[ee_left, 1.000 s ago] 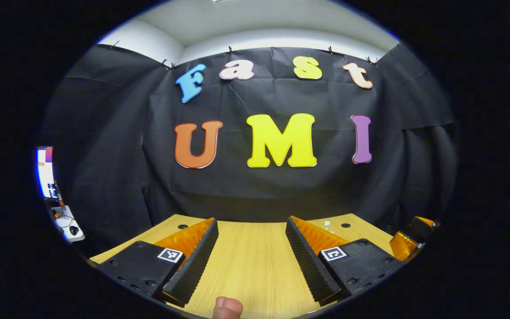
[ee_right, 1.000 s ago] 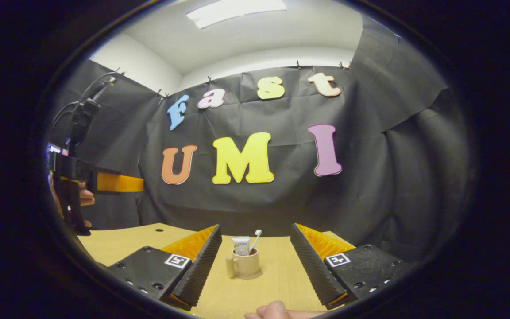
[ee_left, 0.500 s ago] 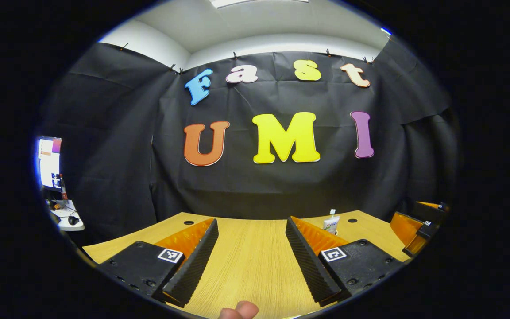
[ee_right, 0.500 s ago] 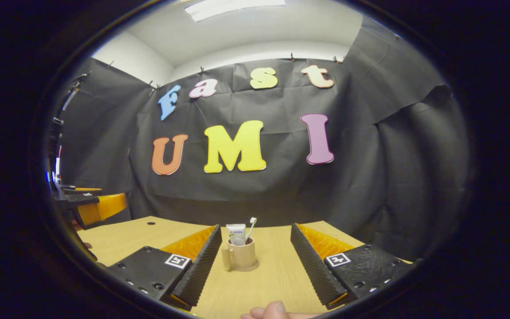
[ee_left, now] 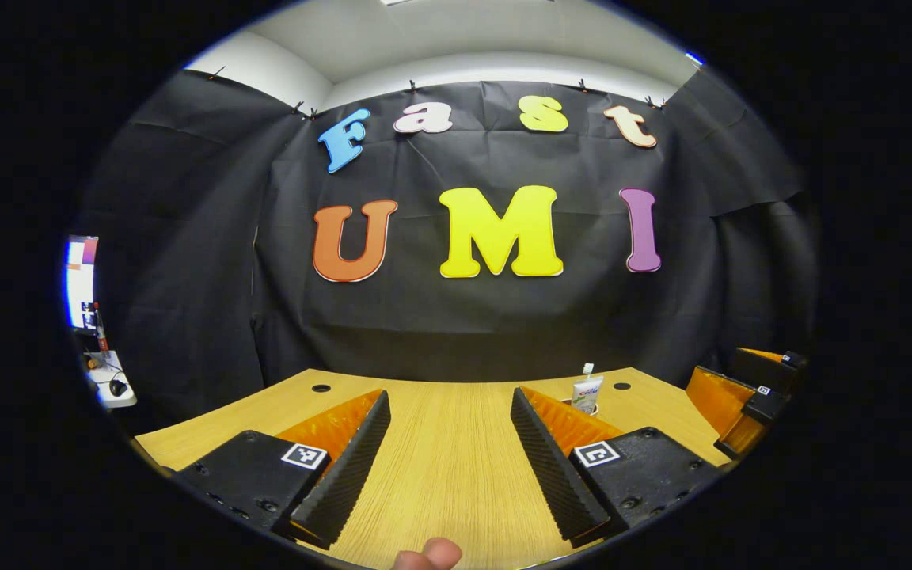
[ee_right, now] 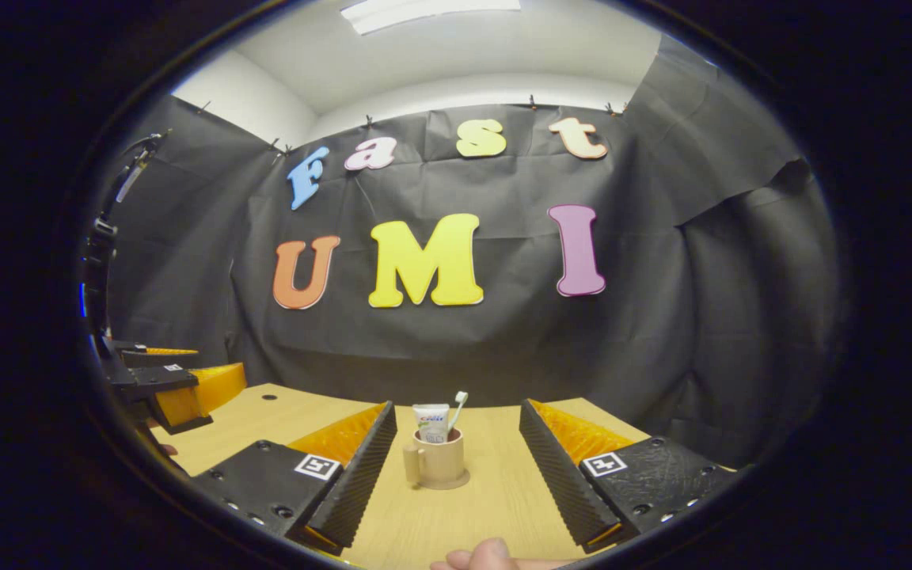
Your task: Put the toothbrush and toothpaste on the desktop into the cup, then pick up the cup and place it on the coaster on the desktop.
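From the right gripper view, the tan cup stands upright on the wooden desktop, on a round coaster whose edge peeks out at its base. The toothpaste and the toothbrush stick up out of it, brush head uppermost and leaning right. The cup's handle points left. The right gripper hangs back from the cup with its fingers spread wide, touching nothing; the cup sits framed in the gap between them, farther off. A fingertip of the holding hand shows at the bottom edge.

The left gripper view looks from another angle: there the toothpaste and the toothbrush head rise just behind that gripper's right finger, which hides most of the cup. The left gripper is likewise spread apart and empty over bare wood. The right gripper shows at the far right edge, and a monitor at the far left.
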